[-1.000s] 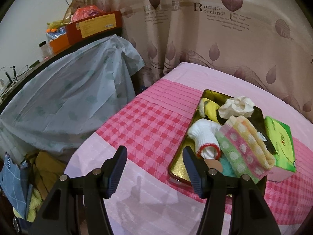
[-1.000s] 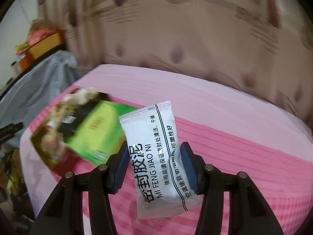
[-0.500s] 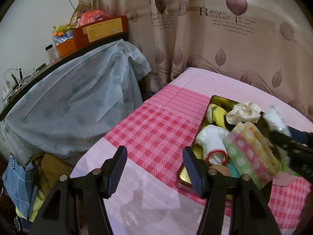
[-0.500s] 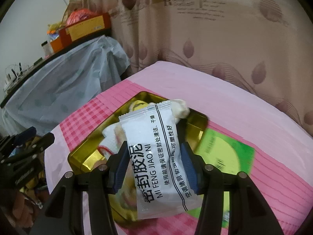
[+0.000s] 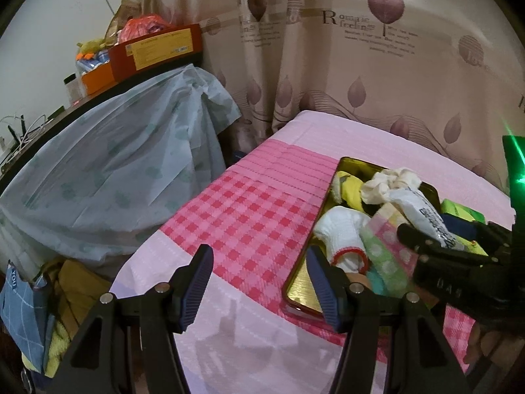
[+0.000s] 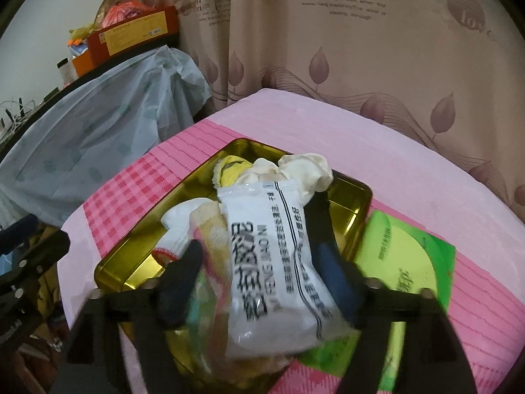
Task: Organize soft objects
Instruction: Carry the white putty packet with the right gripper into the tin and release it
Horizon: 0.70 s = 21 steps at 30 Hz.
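Fingers of the right hand-held gripper (image 6: 259, 282) have spread since half a second ago, so the white packet (image 6: 279, 262) is let go and now lies tilted on the soft things in the gold tray (image 6: 357, 197). Before, they pinched it above the tray. The left hand-held gripper (image 5: 259, 282) stays wide open and empty over the pink bed (image 5: 249, 223).

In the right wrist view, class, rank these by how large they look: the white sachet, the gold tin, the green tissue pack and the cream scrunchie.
1. gold tin
2. white sachet and green tissue pack: look about alike; the sachet is nearest the lens and the pack is partly hidden, so unranked
3. cream scrunchie
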### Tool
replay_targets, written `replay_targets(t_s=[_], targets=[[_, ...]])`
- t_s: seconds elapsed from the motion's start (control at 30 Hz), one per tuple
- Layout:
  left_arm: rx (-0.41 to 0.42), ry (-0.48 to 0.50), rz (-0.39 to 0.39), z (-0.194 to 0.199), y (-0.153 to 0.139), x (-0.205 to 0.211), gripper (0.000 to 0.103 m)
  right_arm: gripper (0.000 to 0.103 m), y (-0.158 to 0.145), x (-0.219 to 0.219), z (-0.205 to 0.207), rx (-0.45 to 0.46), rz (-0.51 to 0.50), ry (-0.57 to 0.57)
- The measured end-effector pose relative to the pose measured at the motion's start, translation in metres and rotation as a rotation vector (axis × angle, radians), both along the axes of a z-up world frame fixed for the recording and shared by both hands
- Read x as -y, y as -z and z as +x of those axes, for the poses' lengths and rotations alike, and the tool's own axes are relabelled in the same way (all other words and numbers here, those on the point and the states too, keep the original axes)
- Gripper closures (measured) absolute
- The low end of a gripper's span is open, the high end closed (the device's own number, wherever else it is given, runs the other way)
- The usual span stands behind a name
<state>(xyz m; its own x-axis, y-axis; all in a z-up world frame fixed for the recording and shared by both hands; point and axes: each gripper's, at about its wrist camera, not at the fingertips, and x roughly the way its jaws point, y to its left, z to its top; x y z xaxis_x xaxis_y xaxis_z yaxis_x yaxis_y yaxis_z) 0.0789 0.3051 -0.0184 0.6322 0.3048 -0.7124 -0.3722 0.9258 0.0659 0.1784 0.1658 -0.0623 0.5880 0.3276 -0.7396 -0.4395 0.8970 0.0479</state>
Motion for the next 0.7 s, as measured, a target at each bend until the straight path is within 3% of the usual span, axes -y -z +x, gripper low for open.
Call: replay_targets(t_s=[0.07,0.17,0.3,0.7], targets=[[0.004,0.015,0.002,0.000,0.000,0.003,0.043,0.025,-0.002,0.003,-0.009,0.010,0.002,0.003],[0.005,0.040,-0.013,-0.001,-0.001,0.006,0.043,0.013,-0.006,0.010,-0.026,0.022,-0.008,0.022],[0.003,0.059,-0.019,-0.001,-0.001,0.010,0.043,0.004,-0.006,0.018,-0.052,0.049,-0.047,0.060],[-0.001,0.115,-0.010,-0.002,-0.001,0.023,0.043,0.002,-0.003,0.028,-0.089,0.035,-0.067,0.108]])
